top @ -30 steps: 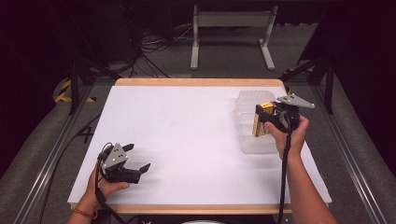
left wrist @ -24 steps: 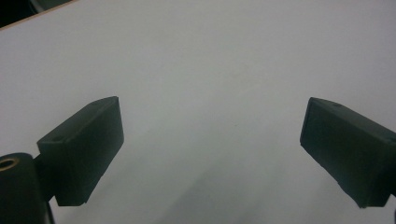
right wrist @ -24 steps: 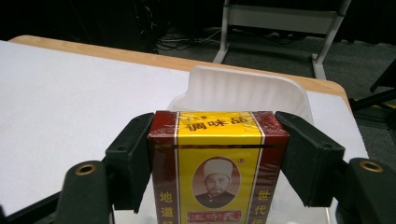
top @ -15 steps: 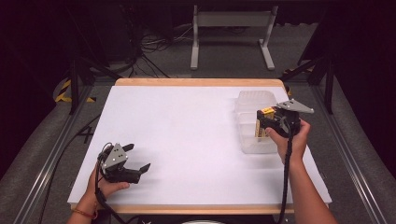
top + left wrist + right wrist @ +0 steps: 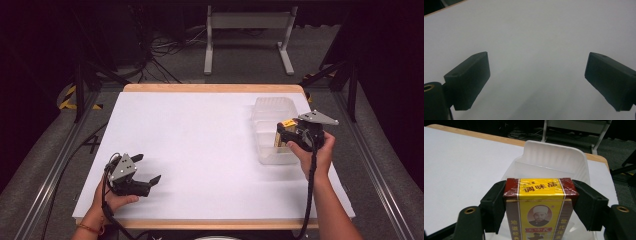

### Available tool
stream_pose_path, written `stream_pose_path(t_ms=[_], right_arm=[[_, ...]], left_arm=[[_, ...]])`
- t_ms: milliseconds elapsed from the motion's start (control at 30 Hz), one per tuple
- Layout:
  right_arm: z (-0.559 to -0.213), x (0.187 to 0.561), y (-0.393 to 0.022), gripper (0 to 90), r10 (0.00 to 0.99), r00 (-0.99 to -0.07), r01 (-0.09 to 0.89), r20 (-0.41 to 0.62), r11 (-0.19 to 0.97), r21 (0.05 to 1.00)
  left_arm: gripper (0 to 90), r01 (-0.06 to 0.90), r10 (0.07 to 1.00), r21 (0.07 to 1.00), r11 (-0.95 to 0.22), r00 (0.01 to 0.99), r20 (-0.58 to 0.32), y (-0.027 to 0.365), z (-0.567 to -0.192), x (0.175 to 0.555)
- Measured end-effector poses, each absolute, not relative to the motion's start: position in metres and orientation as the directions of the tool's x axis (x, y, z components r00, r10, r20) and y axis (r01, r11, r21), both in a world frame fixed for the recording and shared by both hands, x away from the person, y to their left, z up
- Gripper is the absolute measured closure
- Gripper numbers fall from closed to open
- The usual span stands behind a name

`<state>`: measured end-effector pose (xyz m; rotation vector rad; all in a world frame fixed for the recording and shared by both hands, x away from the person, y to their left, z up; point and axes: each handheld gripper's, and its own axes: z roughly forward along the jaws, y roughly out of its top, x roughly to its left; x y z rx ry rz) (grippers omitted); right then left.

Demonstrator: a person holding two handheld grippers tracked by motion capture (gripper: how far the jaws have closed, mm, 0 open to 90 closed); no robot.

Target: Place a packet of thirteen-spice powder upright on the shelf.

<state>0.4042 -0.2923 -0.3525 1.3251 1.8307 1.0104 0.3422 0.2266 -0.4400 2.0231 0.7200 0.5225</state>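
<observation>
The right gripper (image 5: 539,202) clamps a yellow-and-red box (image 5: 539,210) by its sides, held above the clear plastic tub (image 5: 554,157) near the desk's (image 5: 200,140) right edge. The left gripper (image 5: 536,82), jaws wide apart and holding nothing, rests near the front left corner.

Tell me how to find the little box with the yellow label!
Look at the right side of the white table, where a clear plastic tub sits. Just above it, the right tool squeezes the box, red-brown and yellow, the scene's one colourful thing.
</observation>
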Motion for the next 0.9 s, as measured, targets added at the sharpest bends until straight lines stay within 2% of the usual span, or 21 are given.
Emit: stream_pose_path(t_ms=[433, 900], right_arm=[[-0.358, 0.399, -0.297, 32.3, 0.950, -0.294, 0.476, -0.101, 0.238, 0.847], [-0.361, 0.391, -0.302, 32.1, 0.949, -0.300, 0.462, -0.095, 0.232, 0.856]], left_arm=[[6.7, 0.288, 0.667, 0.858, -0.426, 0.740, 0.083, 0.226, -0.440, 0.343], [6.6, 0.290, 0.668, 0.857, -0.427, 0.740, 0.082, 0.226, -0.441, 0.343]])
